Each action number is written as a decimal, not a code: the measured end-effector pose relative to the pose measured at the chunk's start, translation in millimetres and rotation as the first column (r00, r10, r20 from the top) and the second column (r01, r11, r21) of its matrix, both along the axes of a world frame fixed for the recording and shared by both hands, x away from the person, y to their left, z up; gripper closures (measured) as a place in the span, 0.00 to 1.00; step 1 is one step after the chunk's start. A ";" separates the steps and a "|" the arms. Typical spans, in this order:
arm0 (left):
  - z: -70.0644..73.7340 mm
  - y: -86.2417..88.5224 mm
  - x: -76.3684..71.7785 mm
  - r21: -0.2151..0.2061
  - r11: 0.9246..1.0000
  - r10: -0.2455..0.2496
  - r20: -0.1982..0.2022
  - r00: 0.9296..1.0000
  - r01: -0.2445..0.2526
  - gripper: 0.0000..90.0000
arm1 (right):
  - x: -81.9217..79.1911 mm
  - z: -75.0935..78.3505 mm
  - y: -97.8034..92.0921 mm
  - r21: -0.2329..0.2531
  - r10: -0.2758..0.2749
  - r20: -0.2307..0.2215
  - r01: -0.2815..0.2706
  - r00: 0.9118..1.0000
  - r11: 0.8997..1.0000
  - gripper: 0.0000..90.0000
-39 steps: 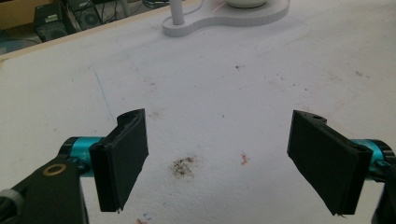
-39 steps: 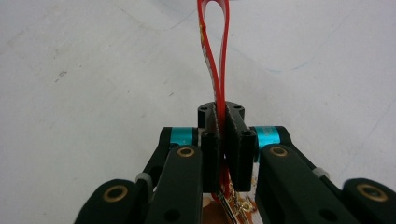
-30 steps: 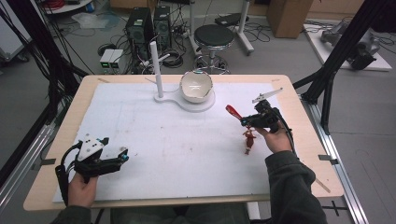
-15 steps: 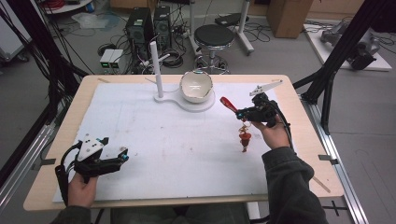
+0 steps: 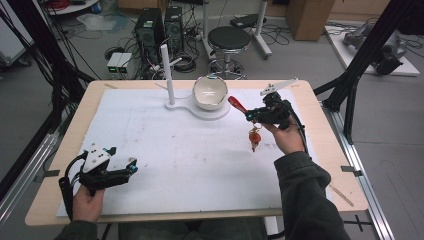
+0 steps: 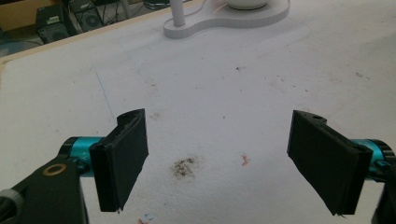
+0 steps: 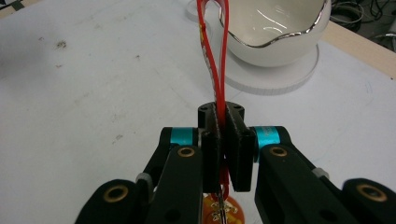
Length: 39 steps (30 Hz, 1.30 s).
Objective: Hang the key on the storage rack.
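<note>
Right gripper (image 5: 248, 116) has moved toward bowl (image 5: 210, 92), charm (image 7: 223, 211) half-hidden below jaws.

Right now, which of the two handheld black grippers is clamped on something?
The right gripper: its jaws are shut on a red cord loop with an orange charm dangling below. The left gripper is open above the white mat.

Bright, even light; slight softness
</note>
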<state>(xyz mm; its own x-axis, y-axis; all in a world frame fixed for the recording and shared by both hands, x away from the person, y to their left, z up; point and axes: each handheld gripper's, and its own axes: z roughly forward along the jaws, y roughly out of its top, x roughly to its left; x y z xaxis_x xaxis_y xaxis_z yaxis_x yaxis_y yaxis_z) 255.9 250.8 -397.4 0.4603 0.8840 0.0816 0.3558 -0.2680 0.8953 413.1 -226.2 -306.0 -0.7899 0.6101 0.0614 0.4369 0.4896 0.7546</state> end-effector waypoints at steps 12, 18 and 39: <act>0.4 0.1 -0.3 0.003 1.000 0.001 0.003 1.000 -0.001 0.23 | 5.6 14.3 19.0 0.003 0.016 0.024 -0.016 1.000 1.000 0.95; 0.5 -0.2 -0.4 0.002 1.000 0.000 0.004 1.000 0.000 0.23 | 9.4 18.9 31.2 0.001 0.032 0.029 -0.032 0.999 0.999 0.95; 0.8 -0.4 -0.8 0.006 1.000 -0.004 0.009 1.000 0.004 0.23 | 24.0 27.9 83.7 -0.011 0.075 0.052 -0.075 0.996 0.997 0.95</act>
